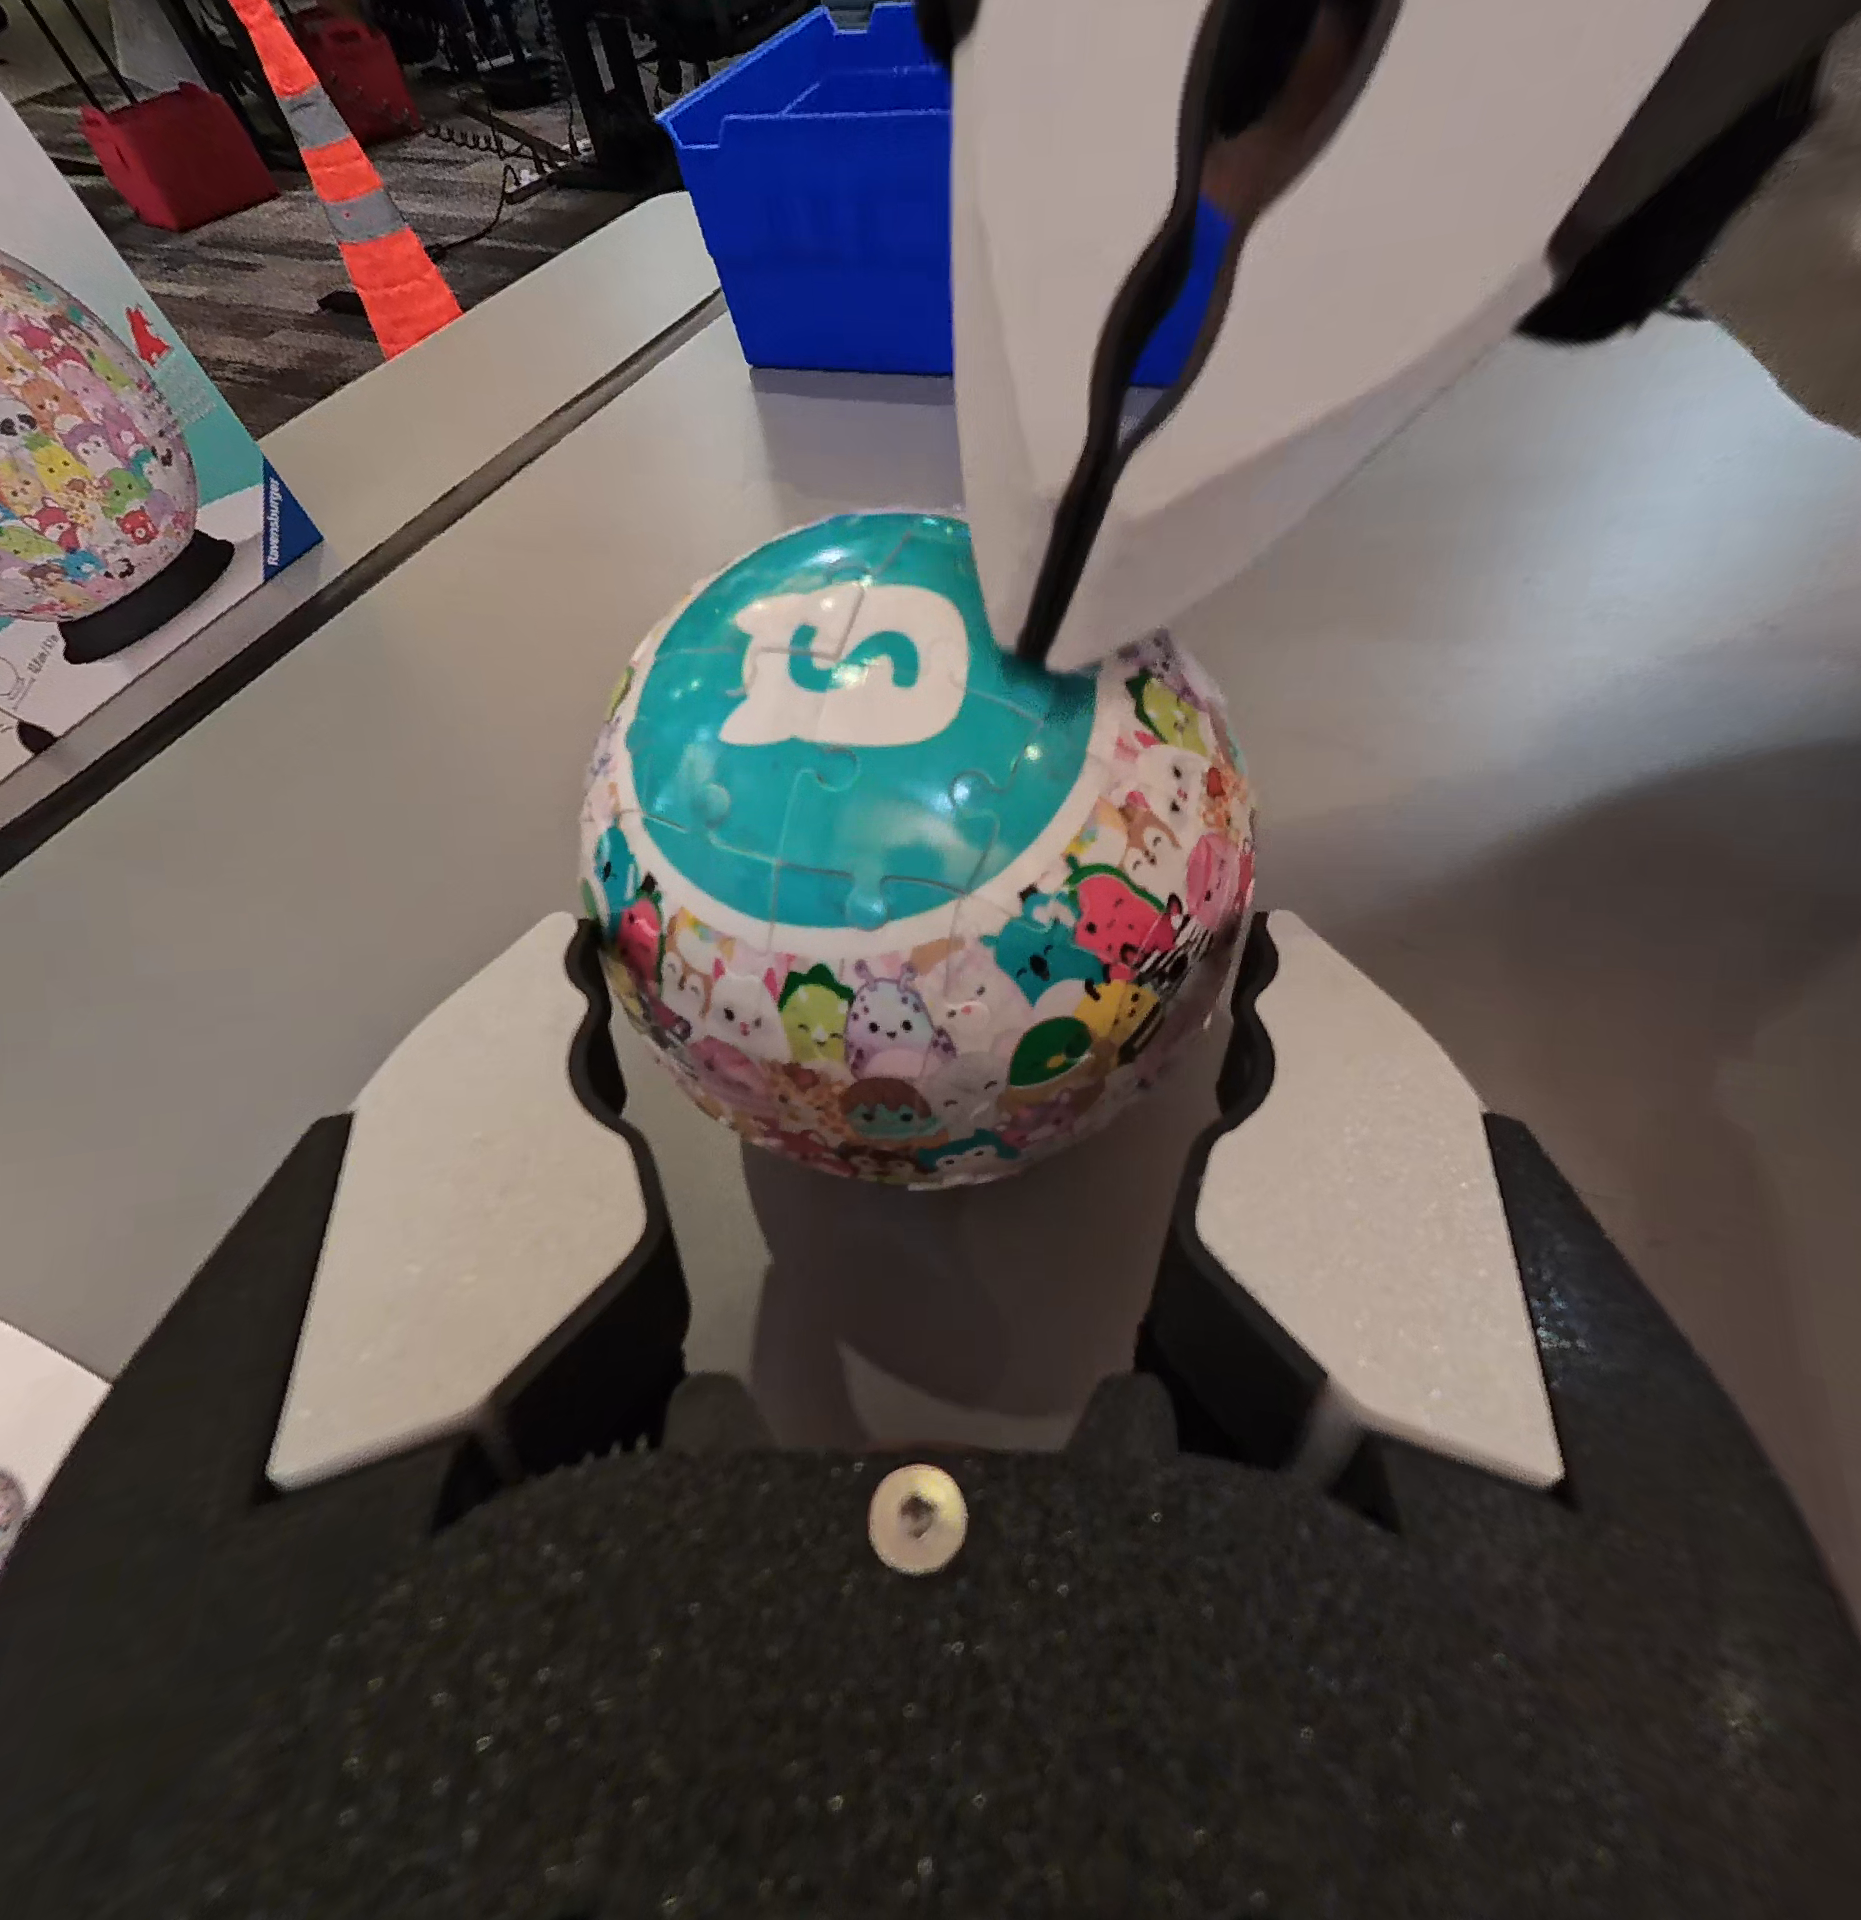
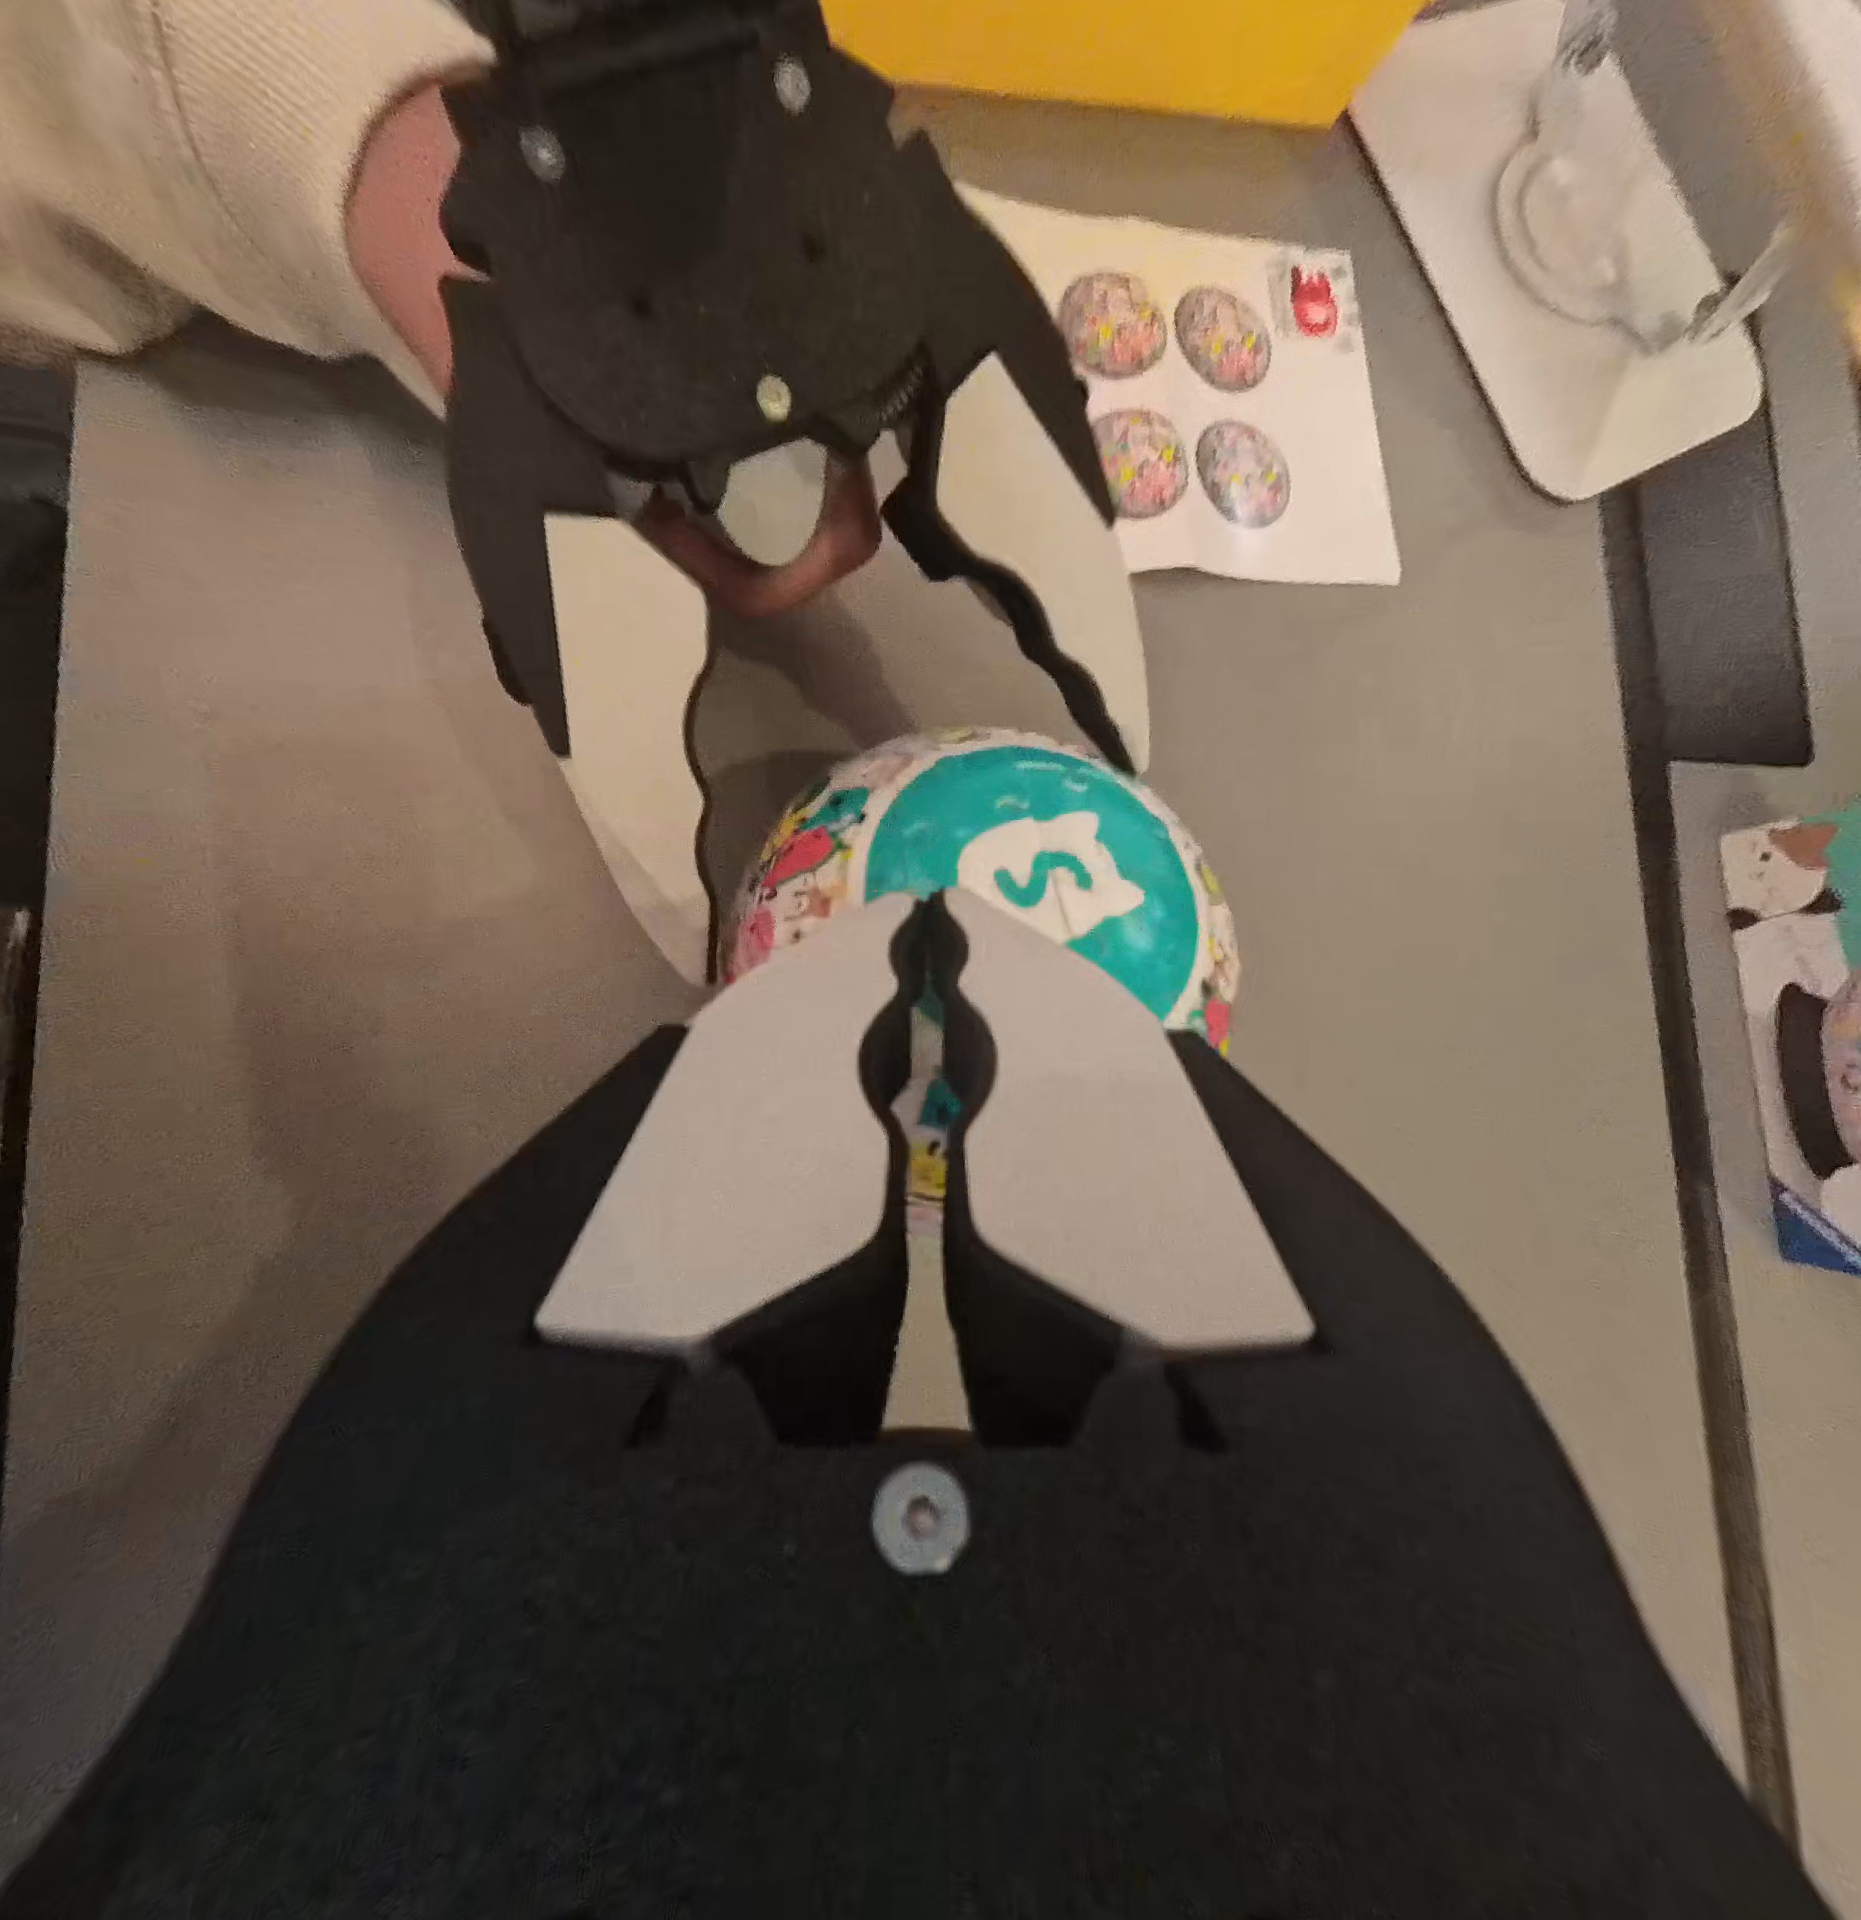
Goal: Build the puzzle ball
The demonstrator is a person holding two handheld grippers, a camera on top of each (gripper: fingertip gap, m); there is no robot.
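In the left wrist view, the ball (image 1: 921,862) sits on a grey table (image 1: 282,935), held between the left gripper's (image 1: 921,935) wide fingers, with a blue bin (image 1: 822,208) behind it. In the right wrist view, the right gripper (image 2: 931,914), fingers almost together, touches the ball's (image 2: 1061,883) top, and a paper sheet (image 2: 1248,416) lies behind it.

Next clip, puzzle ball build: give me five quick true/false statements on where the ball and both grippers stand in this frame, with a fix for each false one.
1. The left gripper straddles the puzzle ball, one finger on each side. True.
2. The right gripper is wide open. False: its jaws are nearly shut, tips at the ball's teal cap.
3. The ball has a large gap of missing pieces on top. False: the visible surface looks complete.
4. A blue bin stands on the table beyond the ball. True.
5. The puzzle box lies inside the bin. False: it stands on the table, to the left in the left wrist view.
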